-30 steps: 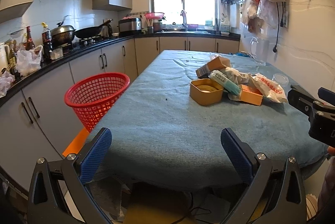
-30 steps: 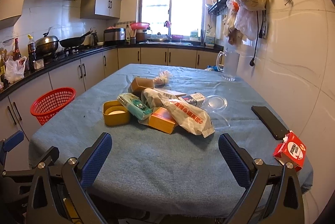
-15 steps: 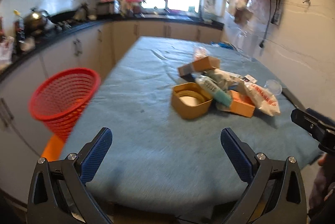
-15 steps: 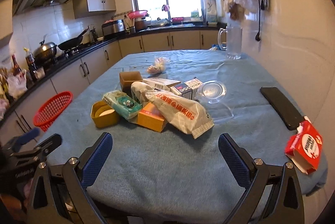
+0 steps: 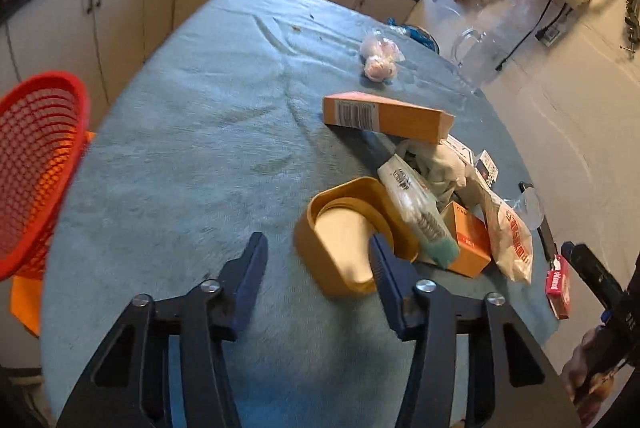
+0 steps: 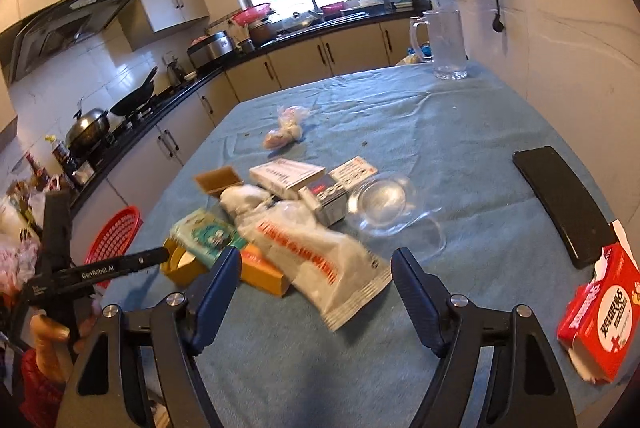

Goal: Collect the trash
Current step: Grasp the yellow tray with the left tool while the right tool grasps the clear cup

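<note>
Yellow tub lies just ahead of my left claw, whose jaws have been closing, still empty.

you see a table under blue cloth, bearing a trash pile, glass jug, phone and red box.
</note>
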The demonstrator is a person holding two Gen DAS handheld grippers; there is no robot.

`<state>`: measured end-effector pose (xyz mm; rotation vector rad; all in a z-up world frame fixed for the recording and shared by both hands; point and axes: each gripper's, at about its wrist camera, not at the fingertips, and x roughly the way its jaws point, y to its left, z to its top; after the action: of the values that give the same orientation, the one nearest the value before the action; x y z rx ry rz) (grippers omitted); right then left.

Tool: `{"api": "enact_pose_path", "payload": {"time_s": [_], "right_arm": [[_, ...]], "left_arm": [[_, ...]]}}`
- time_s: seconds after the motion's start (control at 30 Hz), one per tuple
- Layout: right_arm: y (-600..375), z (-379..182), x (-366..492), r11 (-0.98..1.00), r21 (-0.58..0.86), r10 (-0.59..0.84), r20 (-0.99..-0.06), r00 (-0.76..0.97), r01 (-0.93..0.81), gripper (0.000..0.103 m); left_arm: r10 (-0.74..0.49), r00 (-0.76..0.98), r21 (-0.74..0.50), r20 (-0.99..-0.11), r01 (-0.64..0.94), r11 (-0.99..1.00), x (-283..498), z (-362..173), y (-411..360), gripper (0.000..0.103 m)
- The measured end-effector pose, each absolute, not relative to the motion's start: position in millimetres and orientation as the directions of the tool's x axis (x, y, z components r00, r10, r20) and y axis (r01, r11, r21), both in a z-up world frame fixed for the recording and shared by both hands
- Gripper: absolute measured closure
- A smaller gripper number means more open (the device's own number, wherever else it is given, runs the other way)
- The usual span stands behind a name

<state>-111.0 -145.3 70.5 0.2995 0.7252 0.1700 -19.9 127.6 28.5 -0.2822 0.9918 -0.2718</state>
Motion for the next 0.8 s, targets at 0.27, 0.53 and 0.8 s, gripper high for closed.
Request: {"api": "enact_pose_path", "payload": {"time_s": [0.27, 0.53, 0.8], "right_arm": [[-168, 66, -78, 0.928, 0.371, 0.252, -0.655, 0.712, 0.013, 0.022], [-184, 52, -48, 0.928, 0.365, 0.216, -0.698, 0.682, 0.079, 0.026], [-190, 33, -39, 0.918, 0.382, 0.219, -0.711, 0.668, 0.105, 0.028]], "left_arm": [[-0.276, 0.509, -0.26, -0.815, 0.105, 0.96, -2, 18, 111, 0.087], [-0.222, 0.585, -0.178, -0.78, 0.132, 0.975, -17, 27, 108, 0.089], [-0.203, 0.669, -0.145, -0.715, 0.142, 0.979, -29, 46, 112, 0.089]]}}
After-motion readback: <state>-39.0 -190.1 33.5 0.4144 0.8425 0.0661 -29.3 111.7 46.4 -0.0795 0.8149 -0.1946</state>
